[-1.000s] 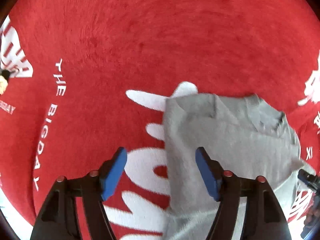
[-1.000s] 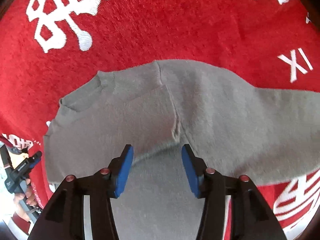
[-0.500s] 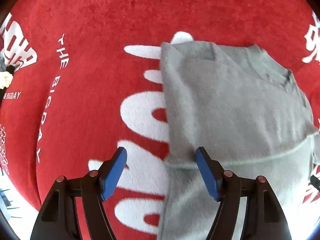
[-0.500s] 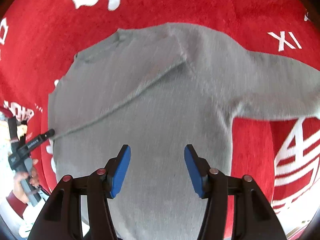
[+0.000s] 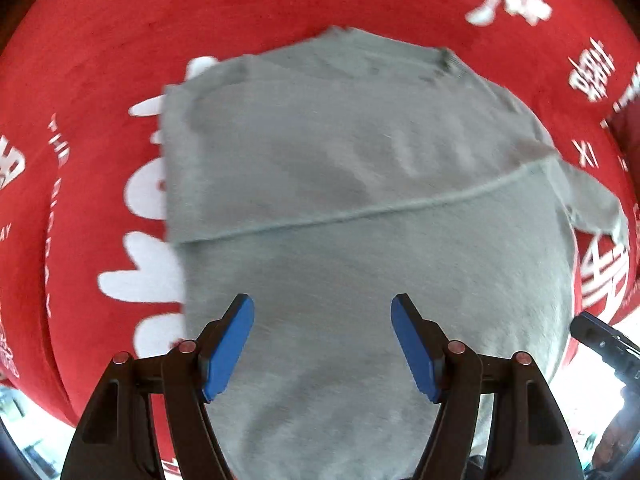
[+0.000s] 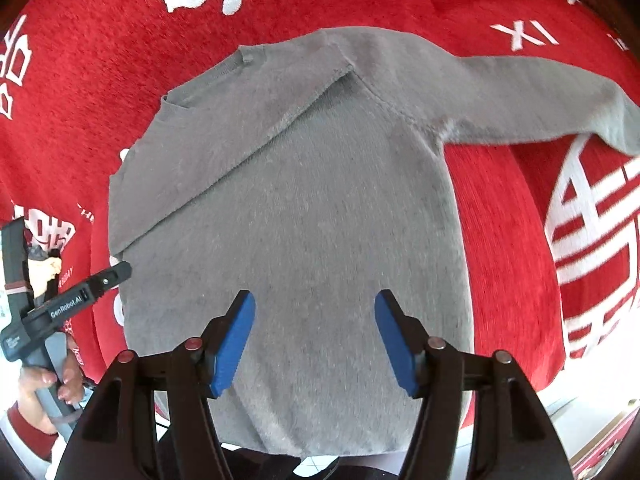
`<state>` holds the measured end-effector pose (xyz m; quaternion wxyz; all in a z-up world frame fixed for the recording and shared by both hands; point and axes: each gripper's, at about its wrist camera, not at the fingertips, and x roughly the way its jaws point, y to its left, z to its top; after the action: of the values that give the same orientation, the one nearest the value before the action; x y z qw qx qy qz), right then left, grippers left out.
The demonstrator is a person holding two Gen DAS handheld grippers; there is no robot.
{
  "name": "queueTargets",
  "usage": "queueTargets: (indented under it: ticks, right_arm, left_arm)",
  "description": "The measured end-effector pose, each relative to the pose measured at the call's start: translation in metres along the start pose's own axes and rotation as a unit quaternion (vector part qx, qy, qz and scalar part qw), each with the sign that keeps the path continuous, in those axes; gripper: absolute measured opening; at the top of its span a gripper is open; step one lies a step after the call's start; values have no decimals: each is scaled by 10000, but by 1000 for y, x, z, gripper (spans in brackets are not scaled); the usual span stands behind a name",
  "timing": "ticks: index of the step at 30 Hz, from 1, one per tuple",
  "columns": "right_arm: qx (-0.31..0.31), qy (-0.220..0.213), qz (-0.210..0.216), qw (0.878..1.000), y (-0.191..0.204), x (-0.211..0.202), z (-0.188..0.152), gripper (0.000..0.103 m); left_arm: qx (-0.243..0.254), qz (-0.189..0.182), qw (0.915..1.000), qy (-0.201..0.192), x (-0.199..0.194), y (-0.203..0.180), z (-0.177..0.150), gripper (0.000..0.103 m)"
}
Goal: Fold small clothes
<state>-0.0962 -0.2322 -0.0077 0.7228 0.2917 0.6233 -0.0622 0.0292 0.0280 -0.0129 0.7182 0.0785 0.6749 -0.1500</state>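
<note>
Sweater (image 6: 304, 216), grey, small, lies flat on red cloth (image 6: 100, 60) with white lettering covering the worktop. One sleeve folded diagonally across the chest, its edge running shoulder to side; other sleeve (image 6: 532, 96) stretched out flat to the right in the right wrist view. Left claw (image 5: 322, 344) hangs above the lower body of the sweater, blue pads wide apart, nothing between them. Right claw (image 6: 312, 340) same: above the hem area, pads spread, empty. Left wrist view blurred. Person's hand (image 6: 44, 388) grips the left claw's handle at lower left of the right wrist view.
</note>
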Motion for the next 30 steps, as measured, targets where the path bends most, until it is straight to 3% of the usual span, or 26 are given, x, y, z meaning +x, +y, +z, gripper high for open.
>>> queueTargets:
  ticks: [12,23,30]
  right_arm:
    - [454,116,59,9989,-56,-9,-14,70]
    - [980,-115,207,9949,-146,-27,26,70]
    - [1824,-511,431,9810,-226,-41,54,70]
  left_arm:
    - [410,-204,9986,256,11,-85,-9,72]
    - [571,-150,9975,379,35,-178,14,72]
    - [724,-139,9970,223,46,-239,41,72]
